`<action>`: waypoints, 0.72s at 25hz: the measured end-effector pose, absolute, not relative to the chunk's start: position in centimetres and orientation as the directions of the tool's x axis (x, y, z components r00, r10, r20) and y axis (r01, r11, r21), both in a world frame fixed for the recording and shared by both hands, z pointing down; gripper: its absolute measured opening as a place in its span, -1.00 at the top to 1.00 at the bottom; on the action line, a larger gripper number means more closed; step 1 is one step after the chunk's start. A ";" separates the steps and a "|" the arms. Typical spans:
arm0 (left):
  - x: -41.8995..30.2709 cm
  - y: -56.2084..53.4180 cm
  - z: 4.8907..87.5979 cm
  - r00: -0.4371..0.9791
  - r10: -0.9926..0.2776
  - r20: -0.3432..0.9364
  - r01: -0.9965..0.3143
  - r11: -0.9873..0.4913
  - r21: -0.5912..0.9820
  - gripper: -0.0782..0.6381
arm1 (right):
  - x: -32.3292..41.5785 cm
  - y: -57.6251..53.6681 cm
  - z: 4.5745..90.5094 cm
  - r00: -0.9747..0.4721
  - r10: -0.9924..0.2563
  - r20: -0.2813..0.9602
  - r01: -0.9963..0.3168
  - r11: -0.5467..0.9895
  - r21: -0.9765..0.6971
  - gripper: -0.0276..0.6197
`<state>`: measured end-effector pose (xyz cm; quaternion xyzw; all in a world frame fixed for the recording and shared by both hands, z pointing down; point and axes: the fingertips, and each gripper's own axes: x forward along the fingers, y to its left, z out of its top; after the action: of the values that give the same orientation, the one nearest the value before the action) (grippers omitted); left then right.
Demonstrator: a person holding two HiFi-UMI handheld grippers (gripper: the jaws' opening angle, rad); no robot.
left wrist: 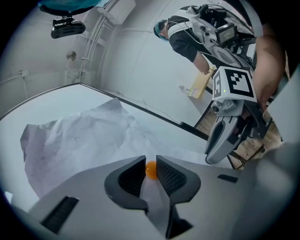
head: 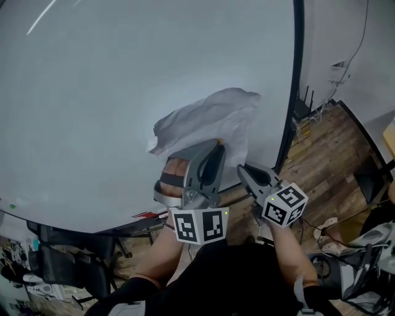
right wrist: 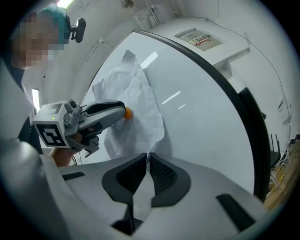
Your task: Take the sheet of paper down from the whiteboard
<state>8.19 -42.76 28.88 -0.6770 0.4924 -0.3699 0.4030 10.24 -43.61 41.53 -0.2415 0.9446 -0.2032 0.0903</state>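
Paper (head: 210, 120), crumpled, on the whiteboard's (head: 92, 92) right part: I judge it light, limp and easily torn. My right claw (right wrist: 147, 158) pinches its lower corner, a sound hold; my left claw (left wrist: 150, 163) is closed on the orange magnet (right wrist: 127, 112) that seems to pin it.

Office-type workroom, possibly a lab or meeting room; which of these cannot be settled. Evidence: large whiteboard (head: 123, 92) with black frame (head: 297, 74); plain white walls (head: 333, 31); wood-plank floor (head: 336, 145); black chair (head: 62, 262) below the board's lower edge; loose cables (head: 307, 123) on the floor just beside the frame; white wall box (head: 337, 69) with a cable running up from it; air-conditioning unit (left wrist: 117, 10) high on the wall, pipes (left wrist: 89, 56) leading down from it; another person (left wrist: 185, 37) standing further back
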 end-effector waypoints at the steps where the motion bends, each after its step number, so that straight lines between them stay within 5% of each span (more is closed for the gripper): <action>1: 8.1 -42.8 29.0 0.237 -0.965 0.109 -0.370 -0.193 -0.909 0.52 | 10.2 -43.5 41.5 -0.869 -0.489 -0.071 -0.418 0.803 -0.425 0.81; 6: 7.9 -43.1 29.7 0.224 -0.964 0.140 -0.371 -0.217 -0.903 0.36 | 10.0 -43.3 41.3 -0.871 -0.487 -0.072 -0.416 0.807 -0.419 0.81; 18: 7.5 -43.0 29.3 0.219 -0.968 0.122 -0.403 -0.204 -0.892 0.46 | 10.1 -42.9 40.8 -0.869 -0.488 -0.081 -0.416 0.809 -0.416 0.81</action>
<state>7.51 -42.95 29.26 -0.6813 0.5031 -0.3709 0.3809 10.06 -42.92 40.84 -0.2388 0.9465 -0.1966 0.0926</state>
